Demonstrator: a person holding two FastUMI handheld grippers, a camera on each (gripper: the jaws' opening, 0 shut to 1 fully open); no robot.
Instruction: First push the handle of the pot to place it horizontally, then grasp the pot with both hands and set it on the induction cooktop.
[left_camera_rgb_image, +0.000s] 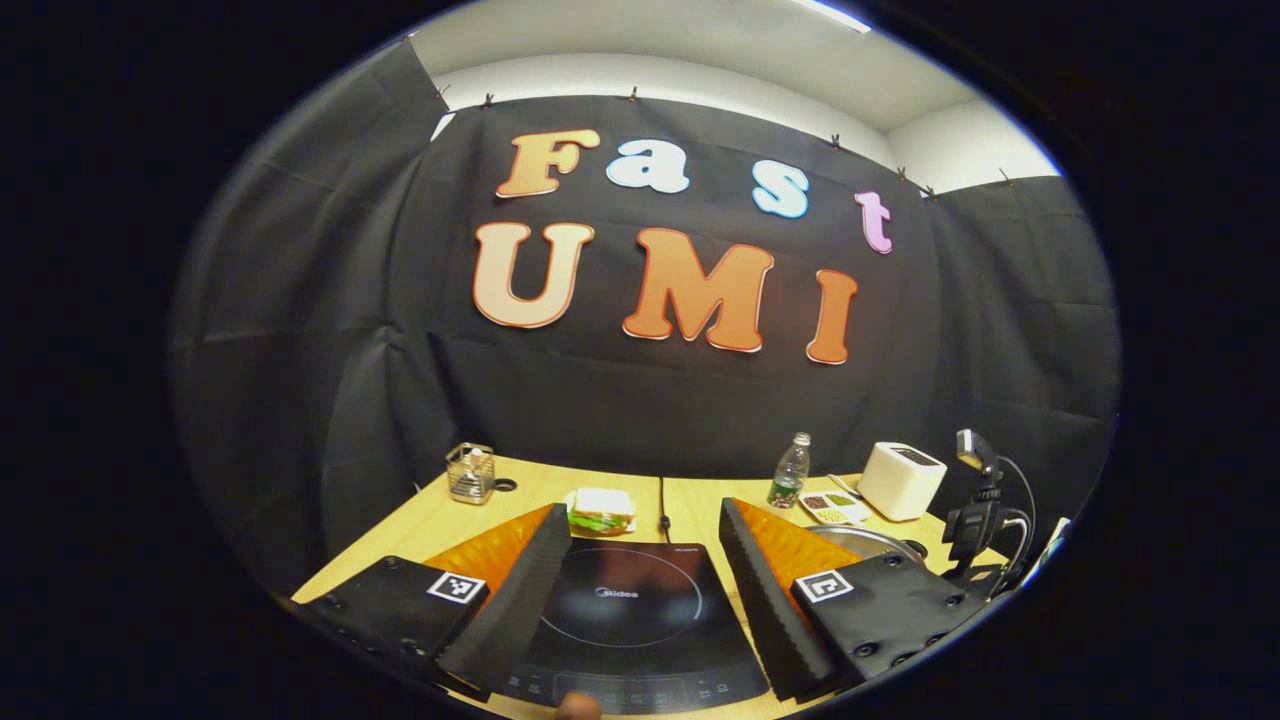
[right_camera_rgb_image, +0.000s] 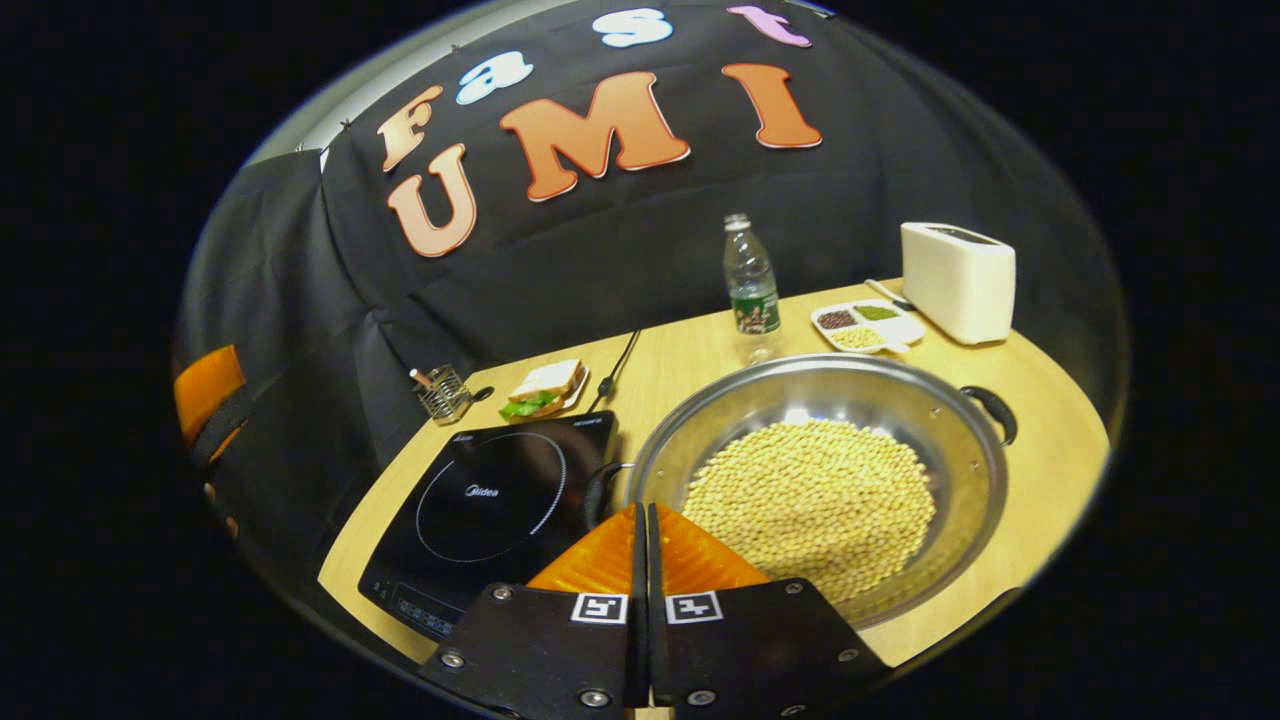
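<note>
Sitting beside the induction cooktop (right_camera_rgb_image: 495, 495), the pot (right_camera_rgb_image: 820, 480) holds beans. Left gripper (left_camera_rgb_image: 640, 540) spread wide over cooktop; right gripper (right_camera_rgb_image: 645, 525) fingers pressed together, empty.

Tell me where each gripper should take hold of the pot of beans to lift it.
Probably by the two dark side handles of the pot: one on its rim toward the toaster, the other beside the induction cooktop. They sit opposite each other, so a gripper from each side would keep the shallow, bean-filled pot level.

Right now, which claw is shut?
The right claw: its fingers meet above the pot. The left claw gapes over the cooktop.
</note>
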